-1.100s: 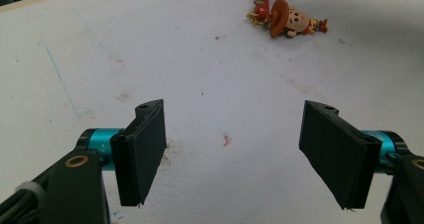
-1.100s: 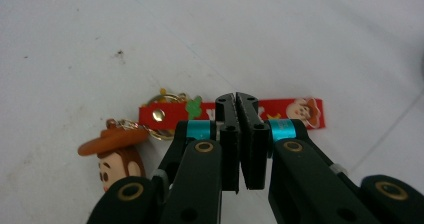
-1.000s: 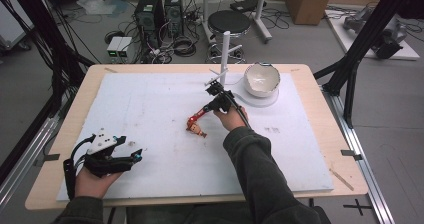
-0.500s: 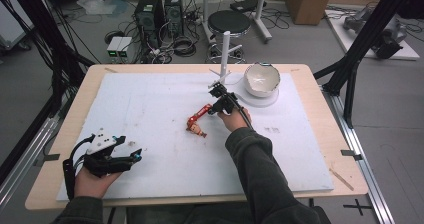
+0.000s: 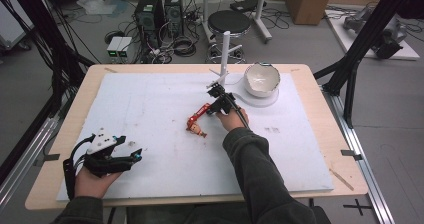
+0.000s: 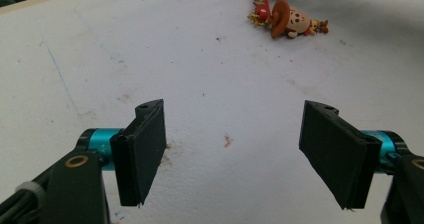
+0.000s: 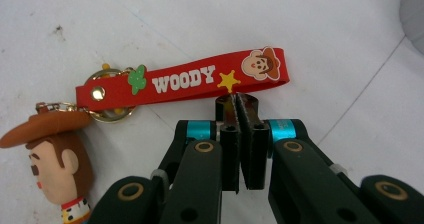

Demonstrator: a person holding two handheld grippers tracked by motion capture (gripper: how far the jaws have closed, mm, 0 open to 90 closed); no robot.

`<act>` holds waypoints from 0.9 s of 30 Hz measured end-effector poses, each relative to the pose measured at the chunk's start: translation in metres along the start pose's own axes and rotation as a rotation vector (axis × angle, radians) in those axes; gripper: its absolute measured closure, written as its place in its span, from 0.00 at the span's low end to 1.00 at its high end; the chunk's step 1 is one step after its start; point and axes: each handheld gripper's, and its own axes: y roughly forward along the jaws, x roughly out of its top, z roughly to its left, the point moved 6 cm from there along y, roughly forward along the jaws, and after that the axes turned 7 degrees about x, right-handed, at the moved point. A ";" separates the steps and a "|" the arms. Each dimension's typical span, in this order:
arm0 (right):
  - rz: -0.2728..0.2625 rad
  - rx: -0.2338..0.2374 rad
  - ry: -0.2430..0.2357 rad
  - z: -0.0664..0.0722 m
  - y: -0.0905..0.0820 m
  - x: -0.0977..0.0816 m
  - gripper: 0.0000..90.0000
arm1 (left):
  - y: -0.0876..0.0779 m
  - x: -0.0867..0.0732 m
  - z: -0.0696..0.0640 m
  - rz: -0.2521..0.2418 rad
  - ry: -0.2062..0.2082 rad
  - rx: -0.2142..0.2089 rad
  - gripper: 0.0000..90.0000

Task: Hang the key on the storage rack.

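At the near left corner the left gripper (image 5: 136, 156) rests on the white mat (image 5: 150, 99), jaws spread with nothing between them. Farther in, mid-table, the cowboy figure (image 5: 197, 128) lies on the mat, its red strap (image 7: 180, 81) running up to the right gripper (image 7: 242, 100), whose jaws are pressed together on the strap's lower edge. Lift slowly, so the thin strap doesn't slip, toward the white peg stand (image 5: 225, 54) and bowl (image 5: 261, 78) beyond
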 end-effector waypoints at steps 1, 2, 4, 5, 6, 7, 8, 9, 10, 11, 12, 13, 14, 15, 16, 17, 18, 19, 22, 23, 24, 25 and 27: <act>-0.008 0.006 0.007 0.001 0.001 0.001 0.98 | 0.000 0.000 0.000 0.003 0.005 0.000 0.30; -0.013 0.007 0.004 0.001 0.001 0.002 0.98 | 0.000 0.000 0.000 0.003 0.005 0.000 0.30; -0.023 0.016 0.010 0.003 0.002 0.004 0.98 | 0.000 0.000 0.000 0.002 0.003 0.000 0.30; -0.023 0.016 0.010 0.003 0.002 0.004 0.98 | 0.000 0.000 0.000 0.000 0.000 0.000 0.30; -0.026 0.017 0.009 0.003 0.003 0.004 0.98 | 0.000 0.000 0.000 0.002 0.004 -0.002 0.30; -0.036 0.023 0.012 0.006 0.005 0.007 0.98 | 0.000 0.000 0.000 0.003 0.005 0.000 0.30; -0.036 0.023 0.012 0.006 0.005 0.007 0.98 | 0.000 0.000 0.000 0.002 0.002 -0.001 0.30; -0.041 0.030 0.007 0.008 0.006 0.010 0.98 | 0.000 0.000 0.000 0.002 -0.001 -0.002 0.30; -0.046 0.036 0.010 0.010 0.007 0.011 0.98 | 0.000 0.000 0.000 0.002 -0.001 -0.002 0.30; -0.046 0.040 0.008 0.011 0.008 0.013 0.98 | 0.000 0.000 0.000 0.000 -0.003 -0.001 0.30; -0.046 0.040 0.008 0.011 0.008 0.013 0.98 | 0.000 0.000 0.000 0.000 -0.003 -0.001 0.30; -0.043 0.040 0.009 0.012 0.009 0.014 0.97 | 0.000 0.000 0.001 0.001 0.000 -0.003 0.30; -0.042 0.042 0.009 0.014 0.011 0.016 0.94 | 0.000 0.000 0.001 0.001 -0.001 -0.002 0.30; -0.045 0.046 0.015 0.015 0.012 0.016 0.93 | 0.000 0.000 0.001 0.001 0.000 -0.001 0.30; -0.044 0.048 0.022 0.015 0.012 0.017 0.93 | 0.000 0.000 0.001 0.001 0.000 -0.002 0.30; -0.043 0.053 0.031 0.016 0.012 0.017 0.92 | -0.001 0.000 0.001 0.001 0.001 0.000 0.30; -0.047 0.055 0.041 0.015 0.012 0.017 0.89 | -0.001 0.000 0.001 0.001 0.002 0.000 0.30; -0.047 0.055 0.041 0.015 0.012 0.017 0.89 | -0.001 0.000 0.001 0.001 0.002 0.001 0.30; -0.061 0.073 0.105 0.014 0.011 0.016 0.79 | 0.000 0.000 0.001 0.001 0.002 -0.001 0.30; -0.062 0.077 0.128 0.014 0.012 0.016 0.75 | -0.001 0.000 0.001 0.001 0.001 -0.001 0.30; -0.066 0.082 0.169 0.013 0.012 0.015 0.67 | -0.001 0.000 0.001 0.002 0.002 0.001 0.30; -0.066 0.082 0.169 0.013 0.012 0.015 0.67 | -0.001 0.000 0.001 0.002 0.002 0.001 0.30; -0.078 0.090 0.210 0.014 0.012 0.017 0.55 | -0.001 0.000 0.001 -0.001 0.003 0.001 0.30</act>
